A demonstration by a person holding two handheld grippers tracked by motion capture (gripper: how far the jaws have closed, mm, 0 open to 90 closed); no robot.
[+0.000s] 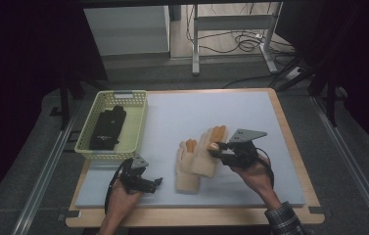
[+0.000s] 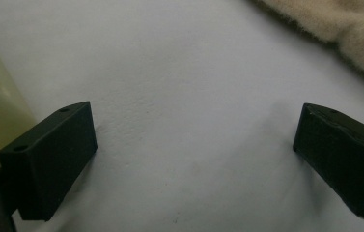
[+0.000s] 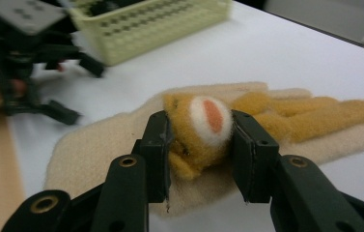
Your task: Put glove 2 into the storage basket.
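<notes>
My right gripper (image 3: 201, 145) clamps 1 orange fingertip of the cream glove (image 3: 121, 140) lying mid-worktop (image 1: 250, 122), while my left gripper (image 2: 194, 159) rests open on the worktop beside the yellow basket (image 1: 138, 125).

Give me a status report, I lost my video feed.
Right gripper shut on orange fingertip of fuzzy cream glove. Left gripper open, low over pale grey mat. Black gloves in yellow-green plastic basket. Nothing in the way.

The left claw (image 1: 158, 181) lies low at seven o'clock, jaws spread wide with nothing between them. The right claw (image 1: 215, 147), at five o'clock, points toward nine, jaws pinched on a fuzzy fingertip.
</notes>
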